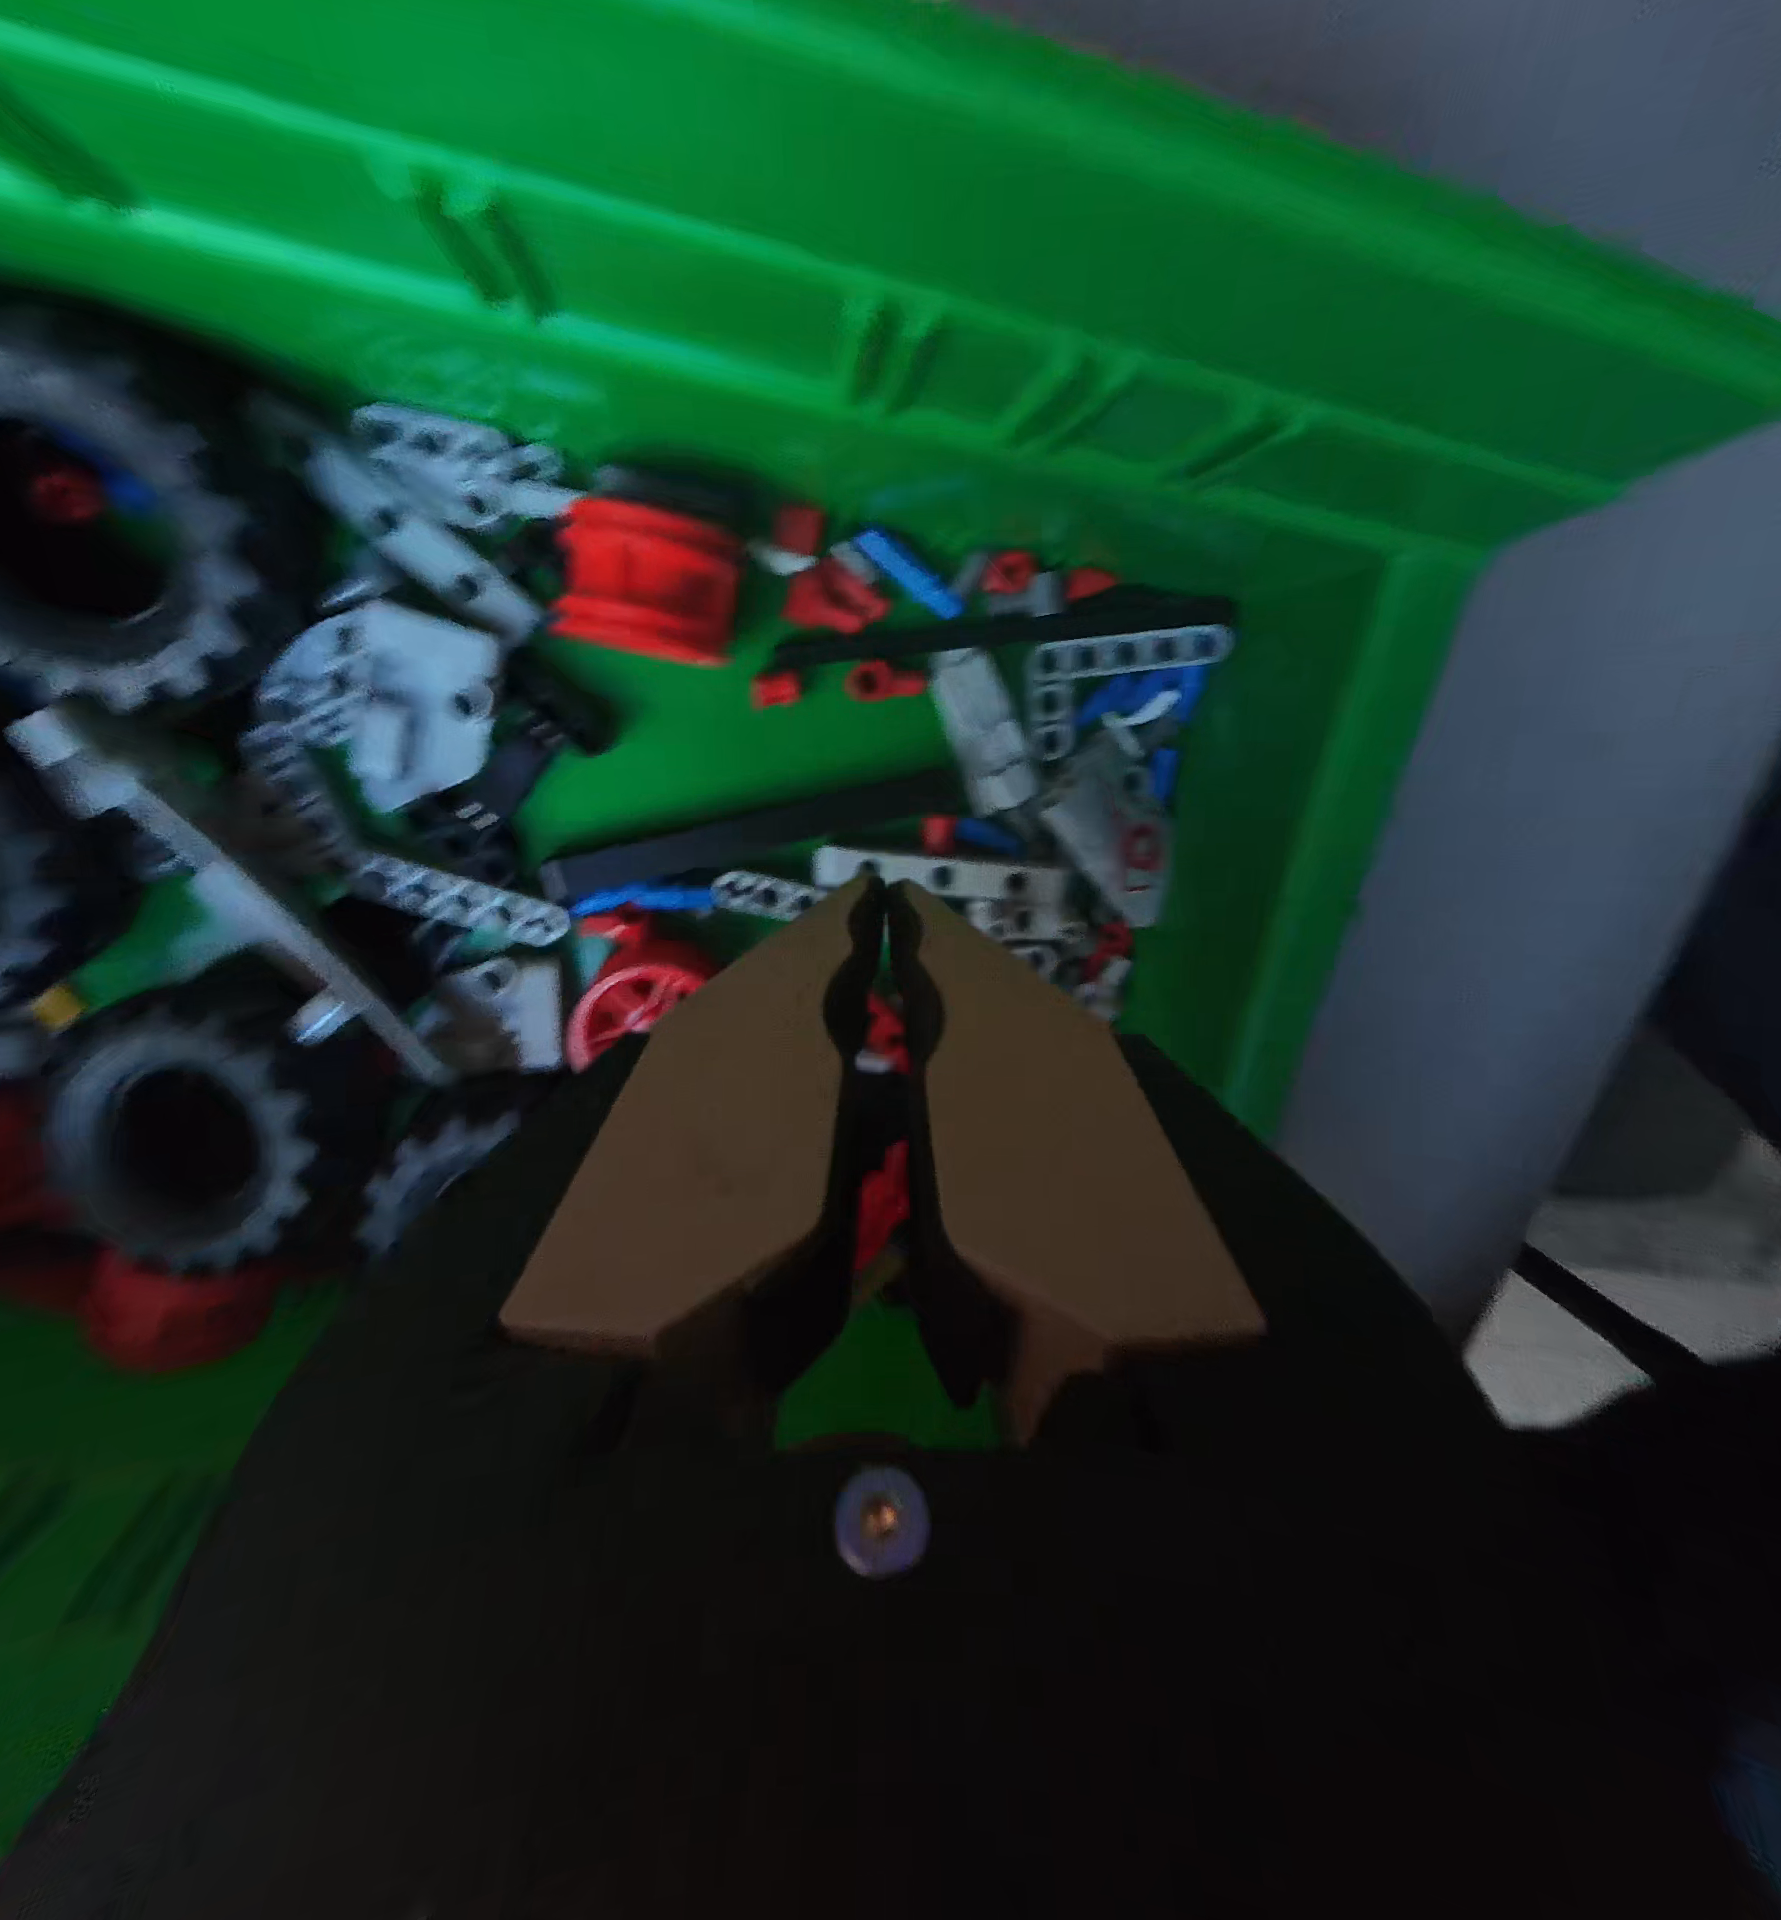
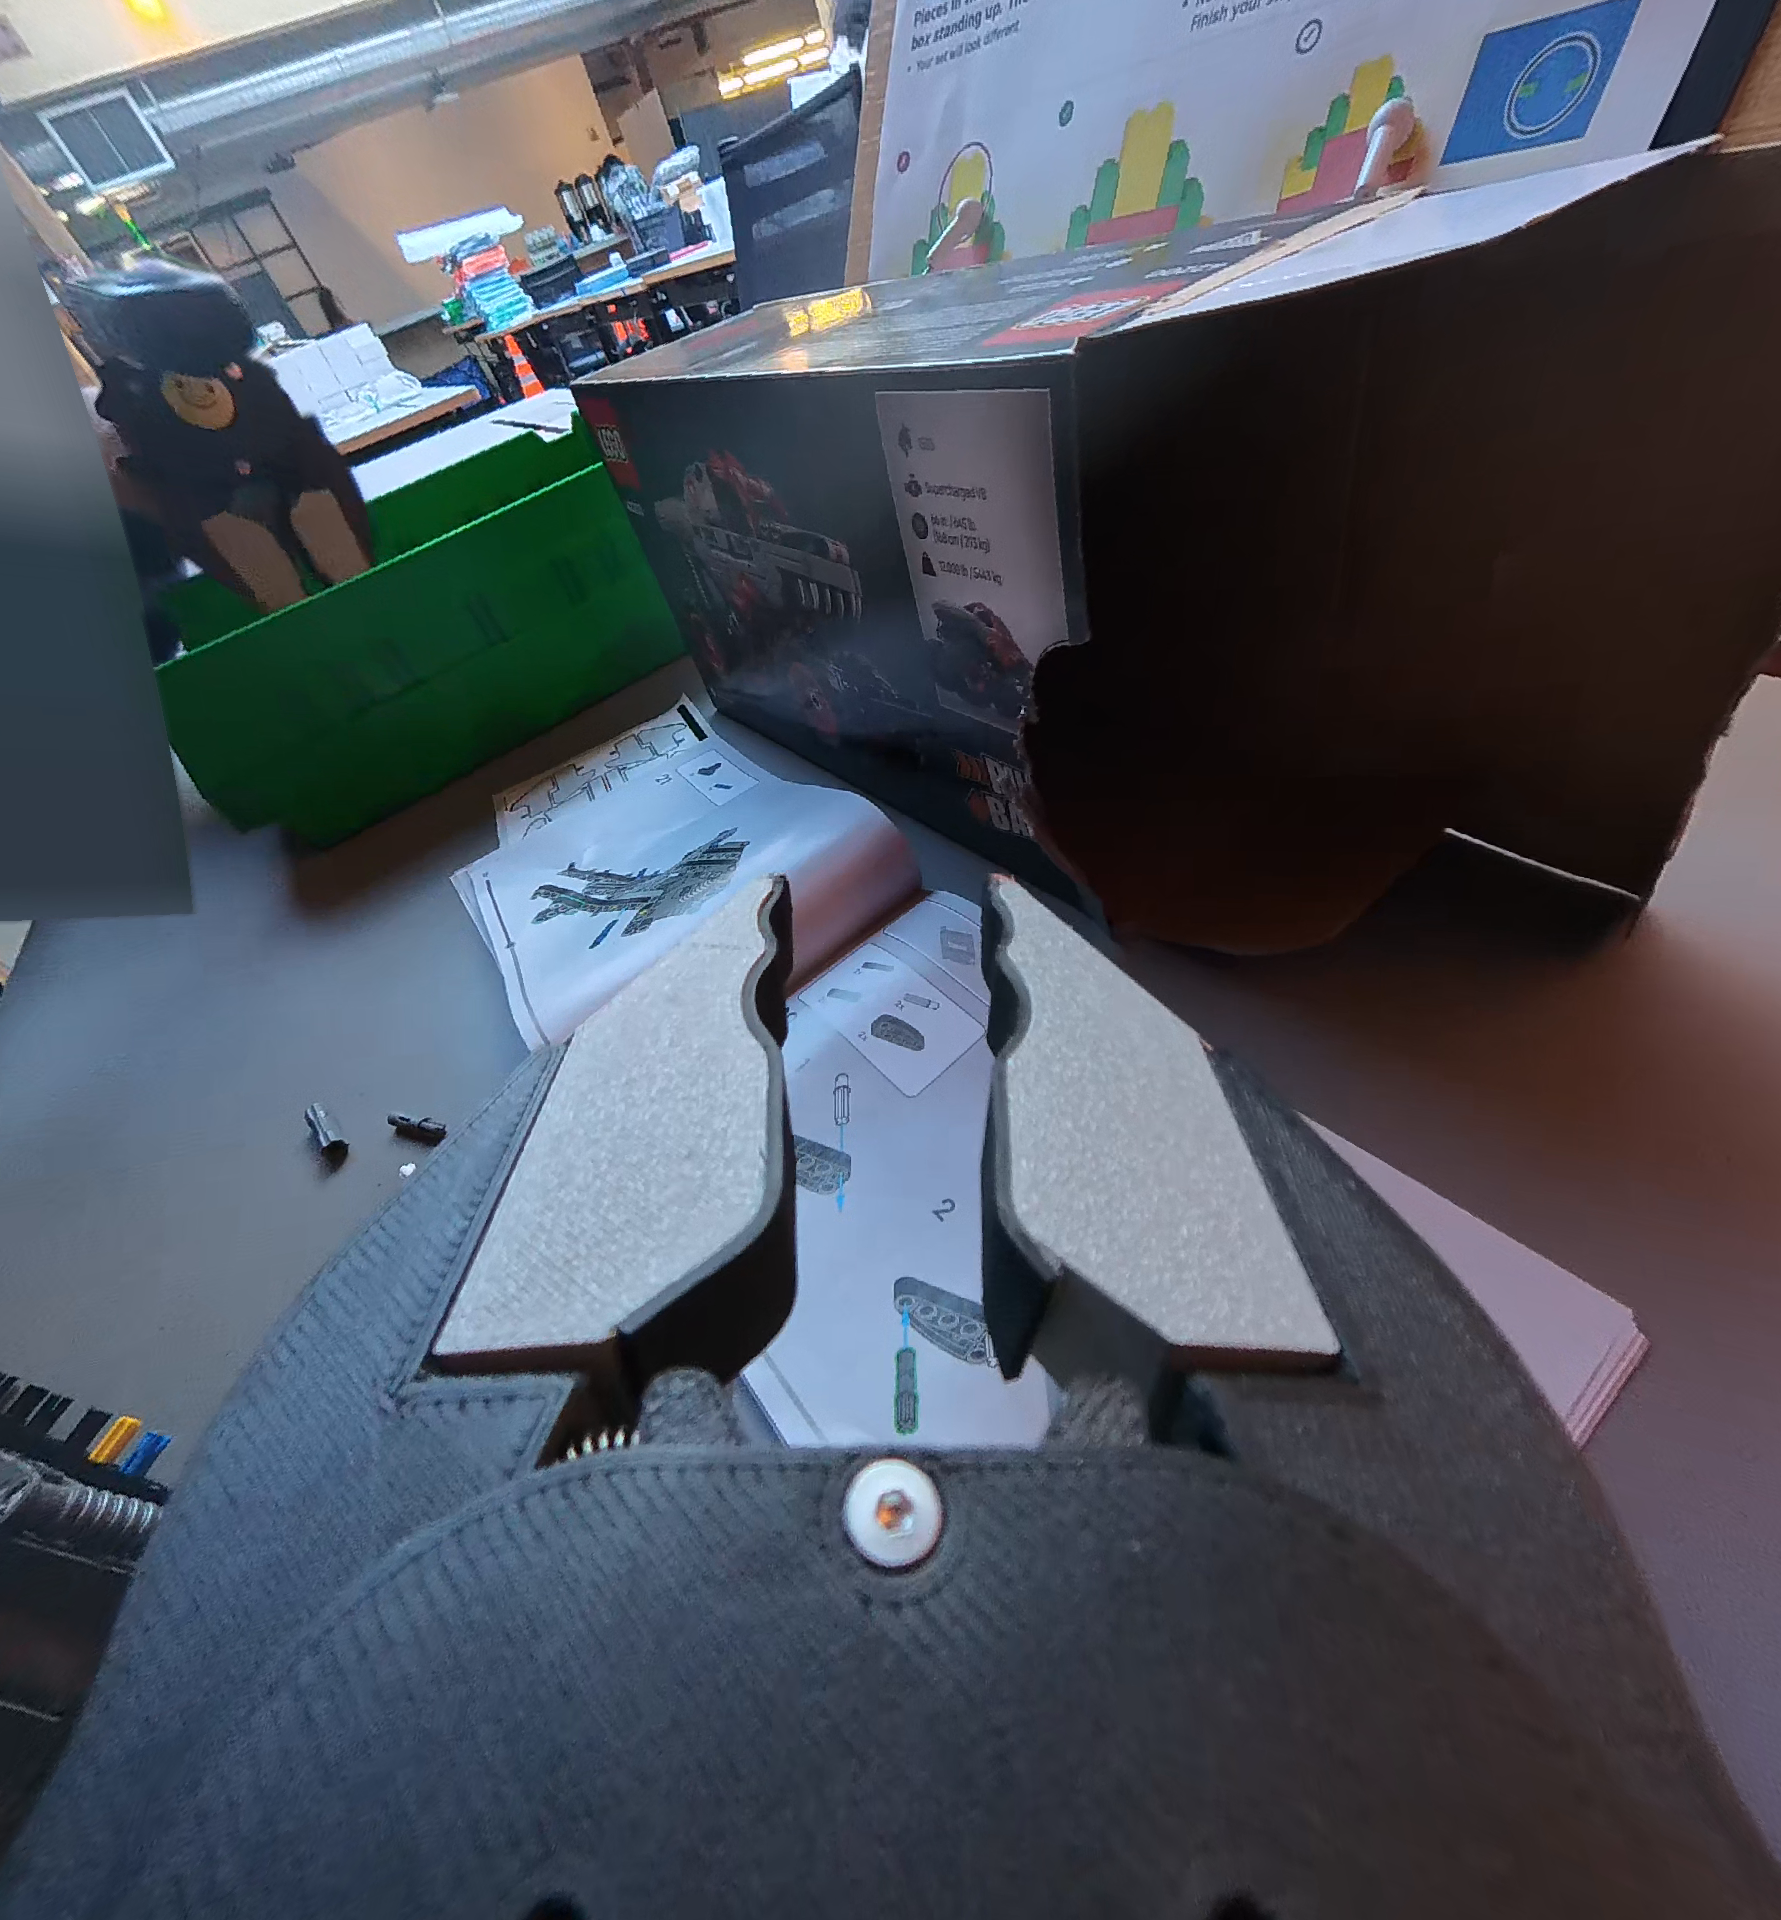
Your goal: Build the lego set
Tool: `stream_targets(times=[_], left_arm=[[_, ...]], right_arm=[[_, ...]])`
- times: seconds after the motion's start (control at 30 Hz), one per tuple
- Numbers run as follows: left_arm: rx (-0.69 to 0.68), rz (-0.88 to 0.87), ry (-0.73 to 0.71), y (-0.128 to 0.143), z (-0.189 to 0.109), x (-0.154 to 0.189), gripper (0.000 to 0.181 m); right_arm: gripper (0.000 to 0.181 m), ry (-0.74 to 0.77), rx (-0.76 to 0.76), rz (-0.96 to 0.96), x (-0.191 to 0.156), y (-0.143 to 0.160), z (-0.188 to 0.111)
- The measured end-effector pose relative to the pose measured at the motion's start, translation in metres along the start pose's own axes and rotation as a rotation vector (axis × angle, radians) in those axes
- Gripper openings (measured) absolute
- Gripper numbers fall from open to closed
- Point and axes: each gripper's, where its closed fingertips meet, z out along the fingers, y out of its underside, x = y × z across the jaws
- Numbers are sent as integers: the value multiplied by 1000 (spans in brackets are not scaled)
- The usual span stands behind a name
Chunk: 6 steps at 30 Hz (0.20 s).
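My left gripper (image 1: pixel 884 896) is shut with its tips touching and hangs inside the green bin (image 1: pixel 865 208), just above a heap of loose Lego parts. The view is blurred, and I see nothing held between the tips. Below lie black tyres (image 1: pixel 65 520), a red wheel hub (image 1: pixel 647 587) and grey beams (image 1: pixel 969 883). My right gripper (image 2: pixel 886 904) is open and empty, low over the open instruction booklet (image 2: pixel 657 862) on the table. The left gripper (image 2: pixel 273 551) also shows in the right wrist view, reaching into the green bin (image 2: pixel 429 675).
The opened Lego box (image 2: pixel 865 582) lies on its side behind the booklet, right of the bin. Two small black pins (image 2: pixel 328 1127) lie on the grey table left of my right gripper. A black part with yellow and blue pieces (image 2: pixel 55 1455) sits at the lower left.
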Motion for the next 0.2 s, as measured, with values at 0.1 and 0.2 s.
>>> stream_targets(times=[0.1,0.2], left_arm=[[-41,7,76,1,17,9,15],[-97,-123,-132,5,19,-32,0]], right_arm=[[34,0,3,2,0,0,0],[34,-4,2,6,0,0,0]])
